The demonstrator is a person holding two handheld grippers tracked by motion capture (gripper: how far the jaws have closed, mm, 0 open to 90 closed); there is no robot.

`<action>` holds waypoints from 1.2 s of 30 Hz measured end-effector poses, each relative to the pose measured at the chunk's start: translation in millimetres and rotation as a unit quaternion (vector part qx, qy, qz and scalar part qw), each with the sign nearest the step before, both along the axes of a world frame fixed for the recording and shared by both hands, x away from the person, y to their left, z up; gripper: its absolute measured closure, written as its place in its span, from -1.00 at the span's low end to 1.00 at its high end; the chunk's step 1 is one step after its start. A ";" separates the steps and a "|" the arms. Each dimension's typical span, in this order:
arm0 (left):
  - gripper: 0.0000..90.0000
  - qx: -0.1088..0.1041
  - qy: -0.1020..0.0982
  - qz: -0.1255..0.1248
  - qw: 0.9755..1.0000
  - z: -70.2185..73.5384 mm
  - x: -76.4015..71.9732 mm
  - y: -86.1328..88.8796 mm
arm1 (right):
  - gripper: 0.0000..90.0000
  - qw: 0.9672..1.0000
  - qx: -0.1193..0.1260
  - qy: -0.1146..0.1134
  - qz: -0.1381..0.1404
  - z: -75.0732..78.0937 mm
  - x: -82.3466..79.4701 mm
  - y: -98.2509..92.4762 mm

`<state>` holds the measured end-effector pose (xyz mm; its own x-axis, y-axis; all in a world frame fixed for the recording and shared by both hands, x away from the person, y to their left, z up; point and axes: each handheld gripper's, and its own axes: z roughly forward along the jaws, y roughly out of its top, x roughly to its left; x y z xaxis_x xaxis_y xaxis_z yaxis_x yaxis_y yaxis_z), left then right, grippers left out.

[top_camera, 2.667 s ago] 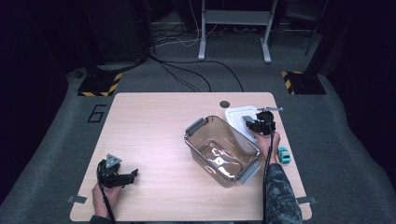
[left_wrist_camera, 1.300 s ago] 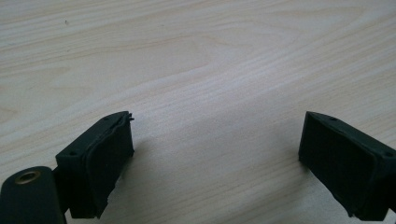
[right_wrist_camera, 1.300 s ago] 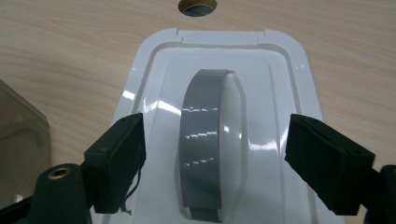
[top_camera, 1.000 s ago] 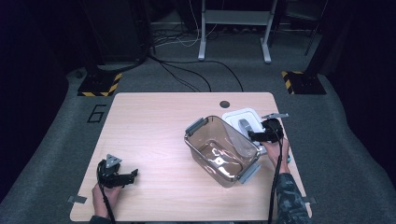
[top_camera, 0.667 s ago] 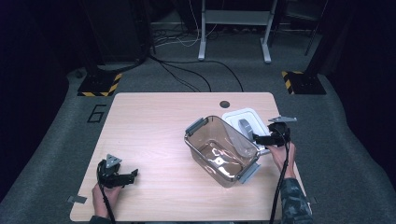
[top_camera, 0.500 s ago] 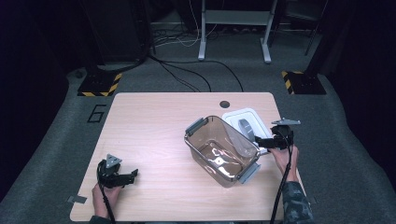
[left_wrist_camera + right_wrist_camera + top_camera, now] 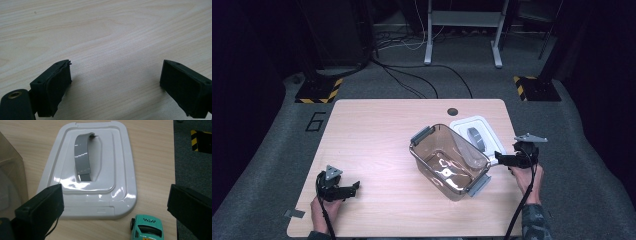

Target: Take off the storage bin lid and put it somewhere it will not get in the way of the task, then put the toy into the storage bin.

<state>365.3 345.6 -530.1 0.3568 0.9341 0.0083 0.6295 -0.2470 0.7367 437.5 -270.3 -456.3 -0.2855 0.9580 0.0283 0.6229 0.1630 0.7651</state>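
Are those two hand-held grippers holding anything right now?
No. The right hand-held gripper is open over the white lid; the left hand-held gripper is open above bare table.

In the high view my clear box (image 7: pixel 448 162) hides the near left corner of the white lid (image 7: pixel 477 134) behind its wall. Looking along my right tongs (image 7: pixel 115 205), the box (image 7: pixel 10 177) is cut off at the left edge and the little teal car (image 7: pixel 146 229) at the bottom edge. From above, the car lies hidden behind my right tongs (image 7: pixel 504 159).
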 end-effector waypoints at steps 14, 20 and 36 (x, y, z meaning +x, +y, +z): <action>-0.79 -0.003 -0.002 0.002 1.000 -0.3 0.0 -0.6 | -1.00 1.000 0.008 -0.001 -0.028 -12.8 -15.8 -15.7; -0.79 -0.003 -0.002 0.002 1.000 -0.3 -0.1 -0.6 | -0.98 0.999 0.004 0.014 -0.041 -26.1 -17.2 -21.2; -0.79 -0.002 -0.003 0.003 1.000 -0.3 -0.2 -0.7 | -0.47 0.996 0.007 0.036 -0.079 -49.9 -13.5 -32.3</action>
<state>365.0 344.9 -530.4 0.3519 0.9360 0.0067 0.6265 -0.2409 0.7412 423.9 -302.6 -506.2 -0.1275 0.9902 0.0575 0.6929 0.0475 0.7195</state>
